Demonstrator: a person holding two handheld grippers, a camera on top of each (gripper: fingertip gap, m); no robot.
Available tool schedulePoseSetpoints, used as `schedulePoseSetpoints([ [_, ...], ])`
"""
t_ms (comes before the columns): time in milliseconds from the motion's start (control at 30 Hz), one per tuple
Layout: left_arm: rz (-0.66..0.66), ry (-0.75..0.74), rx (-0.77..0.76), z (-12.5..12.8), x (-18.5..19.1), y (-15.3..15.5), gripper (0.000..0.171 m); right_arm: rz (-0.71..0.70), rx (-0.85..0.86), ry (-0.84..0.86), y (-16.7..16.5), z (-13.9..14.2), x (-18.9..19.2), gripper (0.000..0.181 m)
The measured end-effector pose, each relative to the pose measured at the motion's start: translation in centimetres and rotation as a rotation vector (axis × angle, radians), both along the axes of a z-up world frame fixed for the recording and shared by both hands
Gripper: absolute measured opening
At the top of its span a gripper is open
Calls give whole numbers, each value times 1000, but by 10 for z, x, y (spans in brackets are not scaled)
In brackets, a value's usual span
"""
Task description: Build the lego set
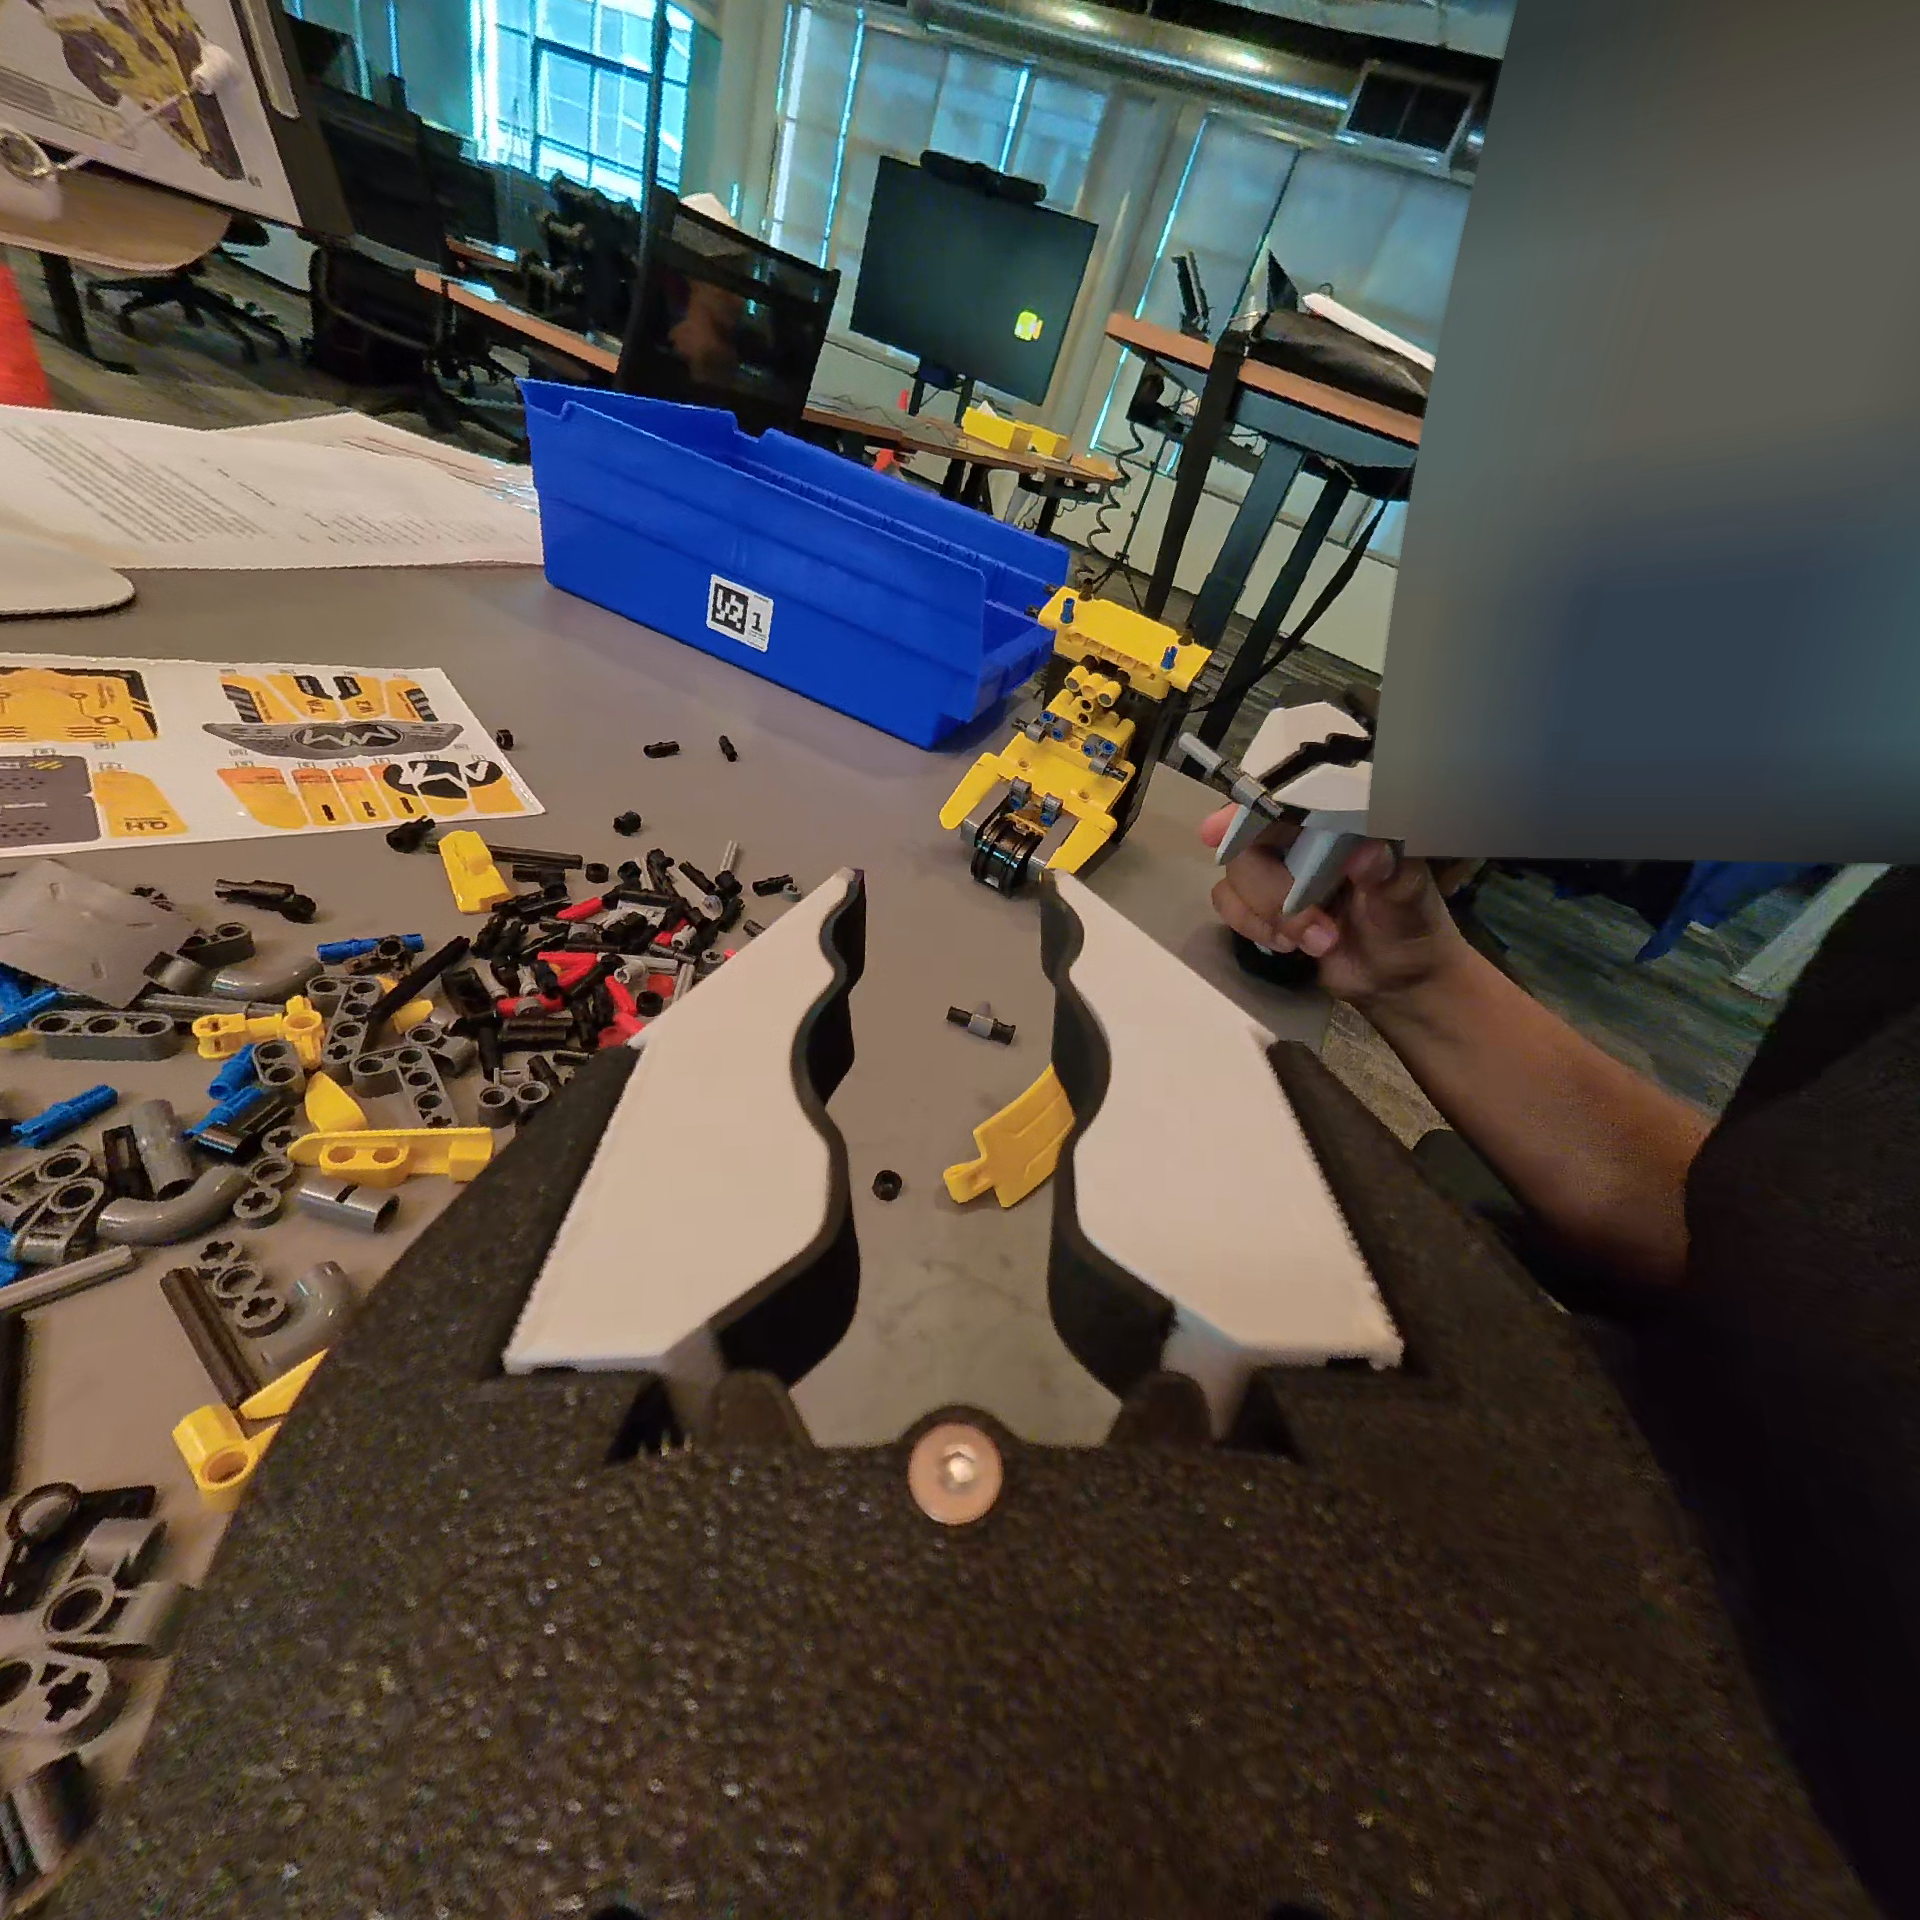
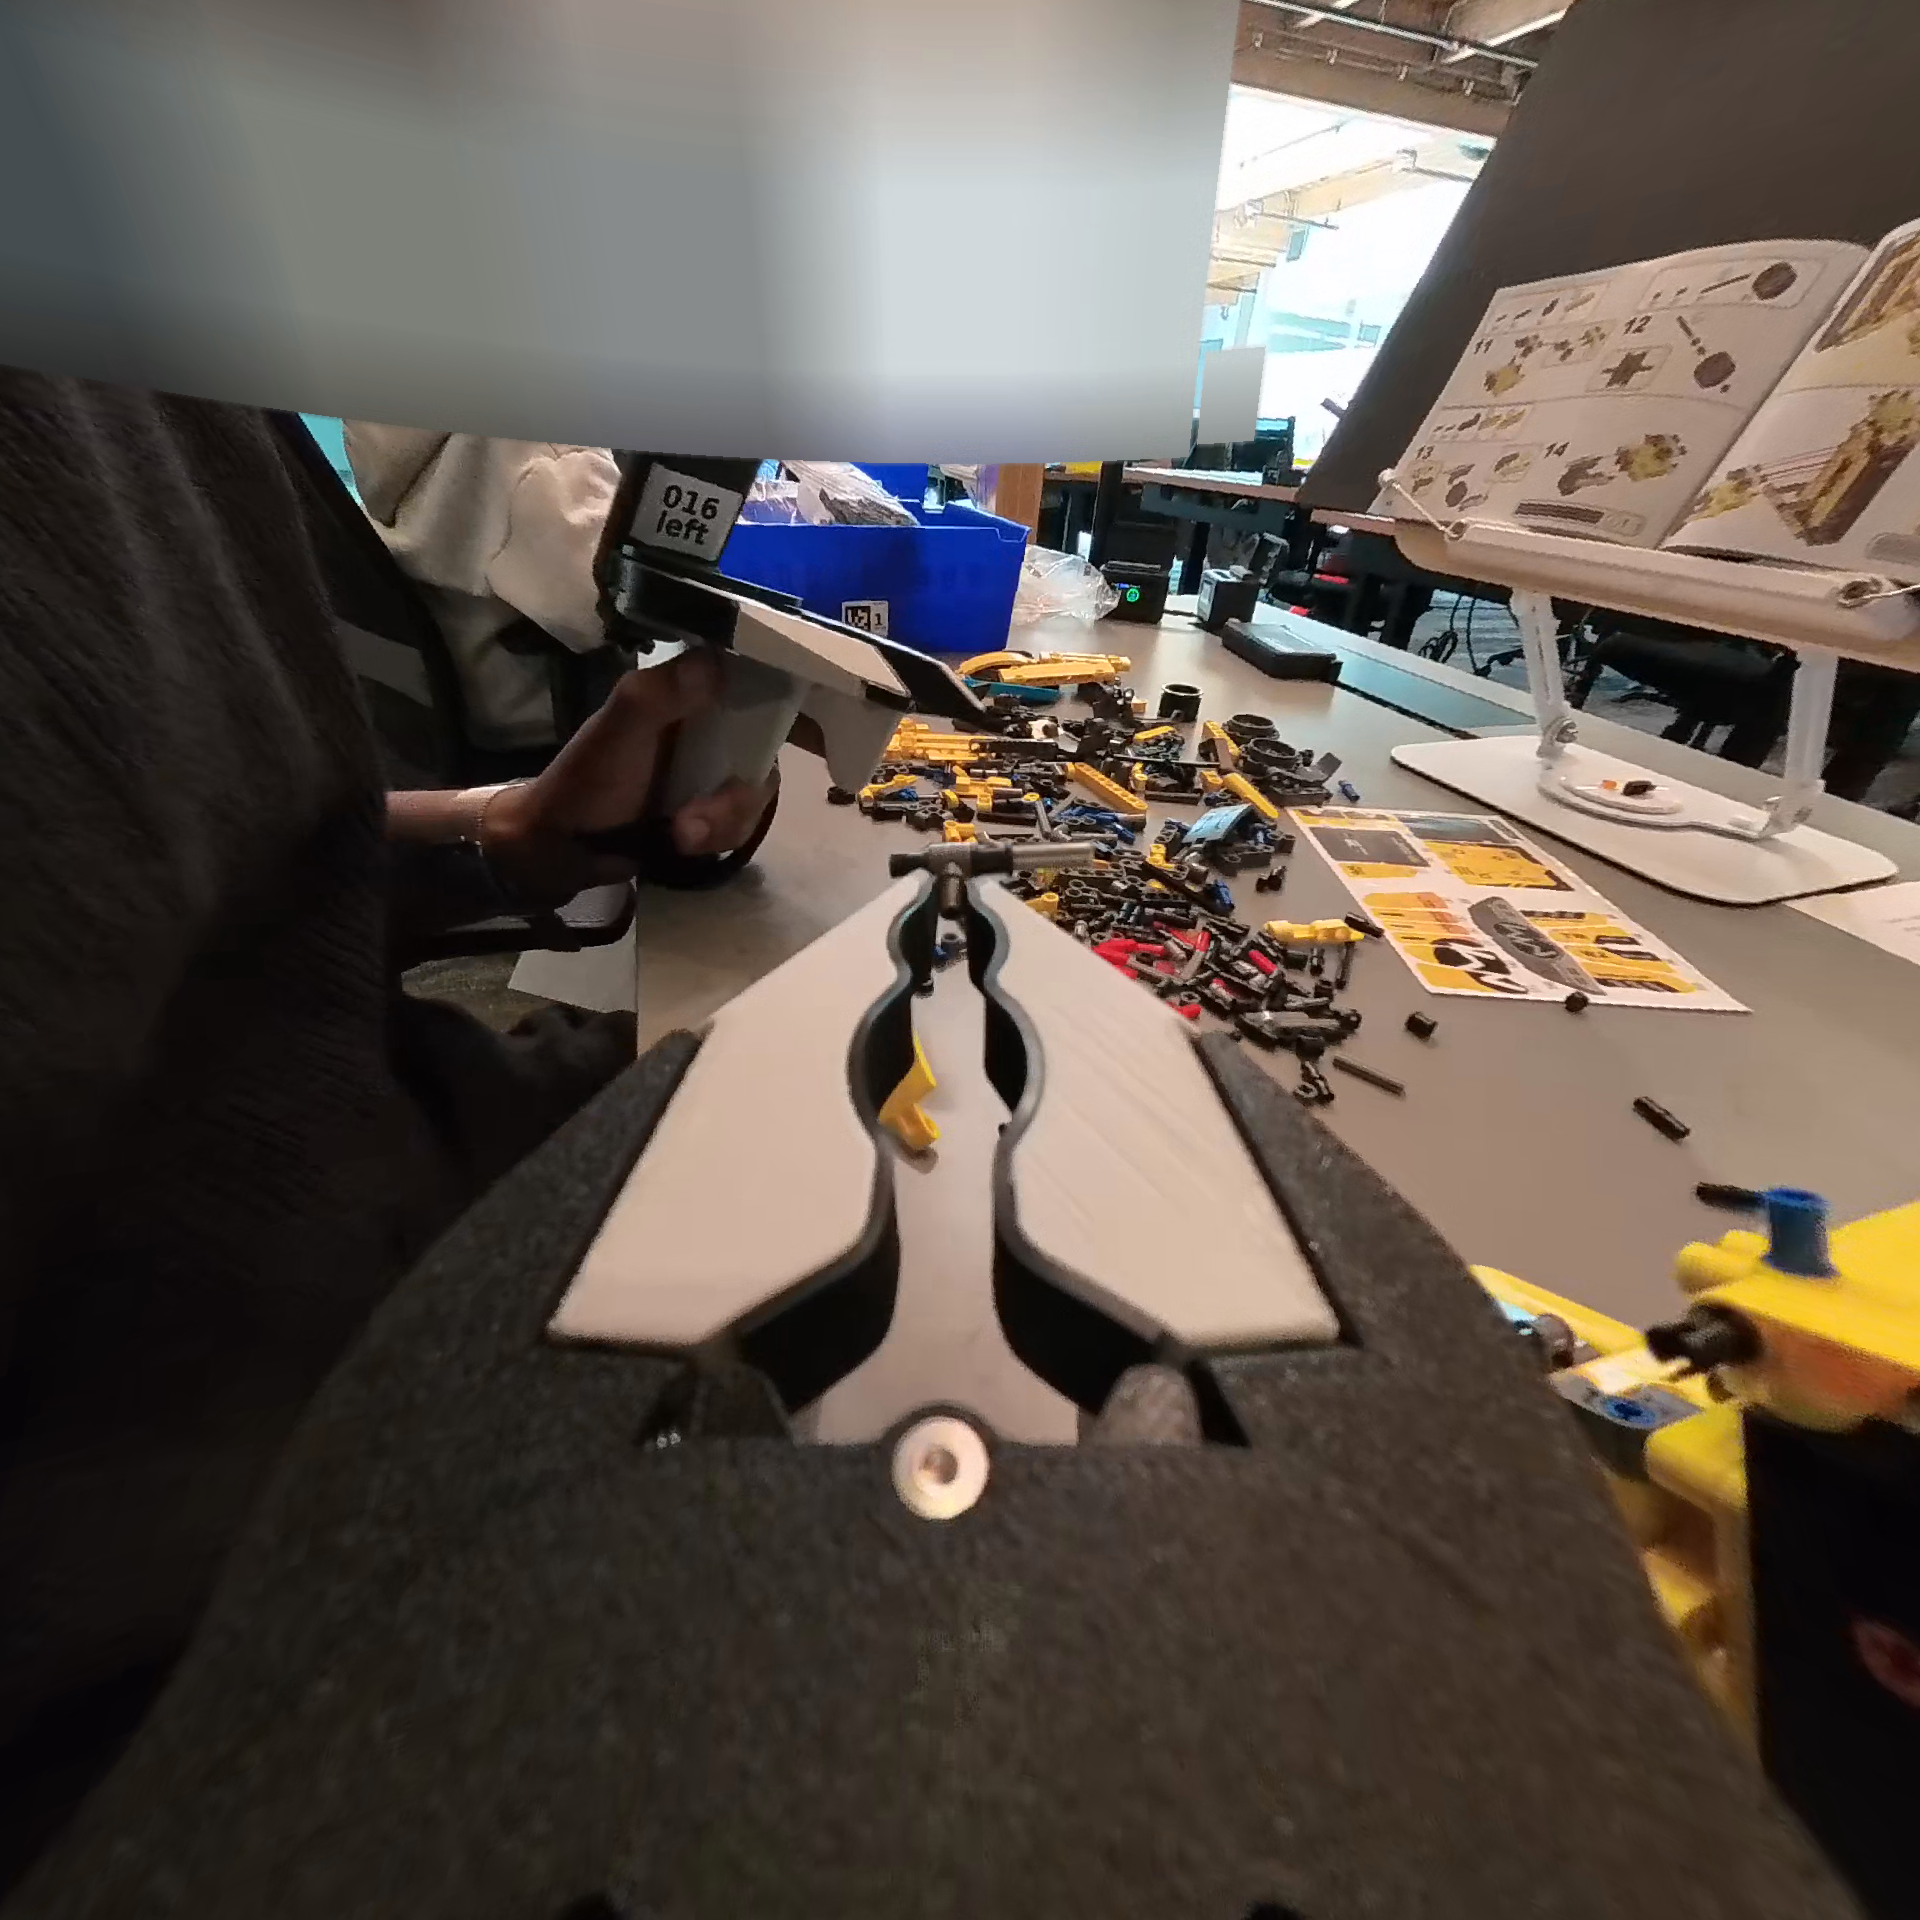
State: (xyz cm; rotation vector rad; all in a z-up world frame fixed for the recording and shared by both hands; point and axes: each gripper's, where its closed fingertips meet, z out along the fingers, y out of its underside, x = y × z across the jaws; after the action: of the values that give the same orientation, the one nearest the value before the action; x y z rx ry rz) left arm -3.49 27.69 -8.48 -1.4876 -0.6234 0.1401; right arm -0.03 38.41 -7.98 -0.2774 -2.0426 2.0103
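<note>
My left gripper is open and empty, low over the grey table. Between its fingers lie a curved yellow panel piece, a small black and grey connector and a tiny black pin. Just beyond its tips stands a yellow and black brick model. My right gripper is shut on a grey T-shaped axle piece and holds it above the table. It also shows in the left wrist view, right of the model. The model's yellow corner fills the right wrist view's lower right.
A pile of loose black, grey, yellow, red and blue pieces covers the table's left part. A sticker sheet lies behind it. A blue bin stands at the back. An open instruction booklet rests on a white stand. The gap from one gripper's tips to the other's is roughly 12 cm.
</note>
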Motion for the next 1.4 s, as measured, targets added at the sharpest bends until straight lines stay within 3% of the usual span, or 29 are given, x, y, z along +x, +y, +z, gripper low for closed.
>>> schedulePoseSetpoints([
  [733, -57, -78, 191, 11, 2, -12, 33, 7, -56, 39, 5, 9, 12, 2],
  [1233, -84, -88, 198, 12, 5, -11, 33, 5, -57, 37, 5, 9, 11, 3],
  [1400, -144, -67, 115, 8, 15, 3, 33, 2, -49, 8, 4, 7, 7, 3],
])
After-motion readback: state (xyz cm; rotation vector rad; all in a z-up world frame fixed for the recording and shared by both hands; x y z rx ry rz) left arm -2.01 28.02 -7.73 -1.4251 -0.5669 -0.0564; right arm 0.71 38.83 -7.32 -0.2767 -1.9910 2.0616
